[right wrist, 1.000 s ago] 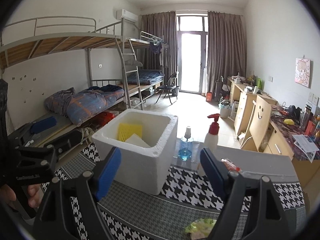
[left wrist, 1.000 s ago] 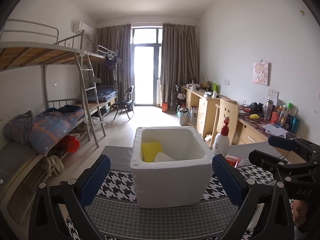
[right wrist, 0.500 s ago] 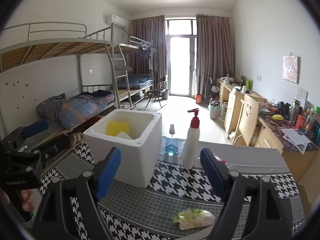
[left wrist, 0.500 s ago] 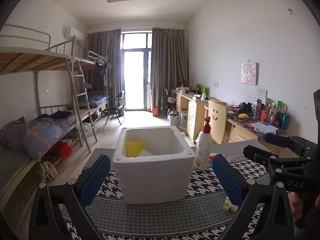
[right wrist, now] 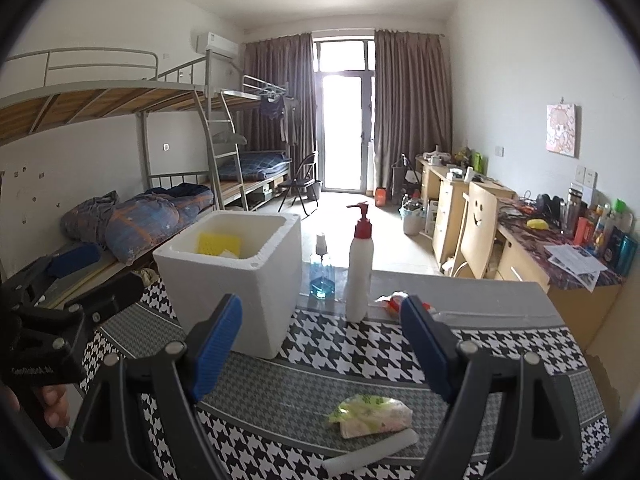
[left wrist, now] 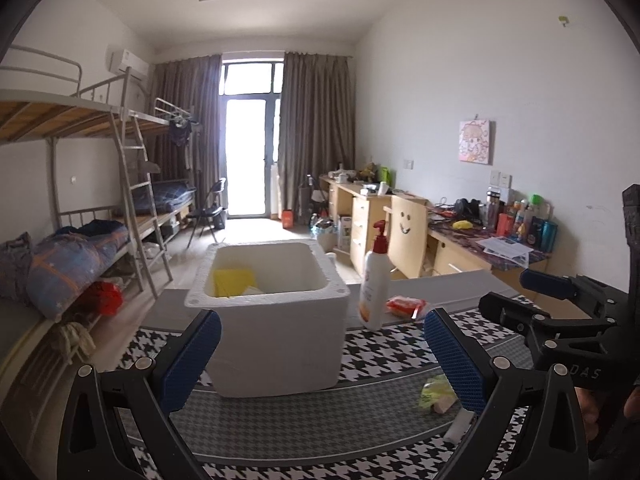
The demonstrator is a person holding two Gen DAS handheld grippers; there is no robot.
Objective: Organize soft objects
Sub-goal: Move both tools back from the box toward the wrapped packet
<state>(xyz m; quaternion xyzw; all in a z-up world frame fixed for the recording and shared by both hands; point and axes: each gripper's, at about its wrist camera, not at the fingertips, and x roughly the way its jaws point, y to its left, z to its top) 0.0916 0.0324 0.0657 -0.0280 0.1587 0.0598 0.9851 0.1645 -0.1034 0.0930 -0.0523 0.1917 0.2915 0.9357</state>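
Faintly, "DAS" shows on the right gripper (left wrist: 560, 304); both it and the left gripper (left wrist: 320, 352) gape empty.

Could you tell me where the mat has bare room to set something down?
Free: the grey band in front of the box, left of the green packet. Crowded: behind, around the pump bottle, blue bottle and red packet.

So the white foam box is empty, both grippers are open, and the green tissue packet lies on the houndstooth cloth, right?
Not quite: the white foam box is not empty. The right wrist view shows a yellow perforated pad and something white inside it. The rest holds: the left gripper and right gripper are open, and the green tissue packet lies on the houndstooth cloth.
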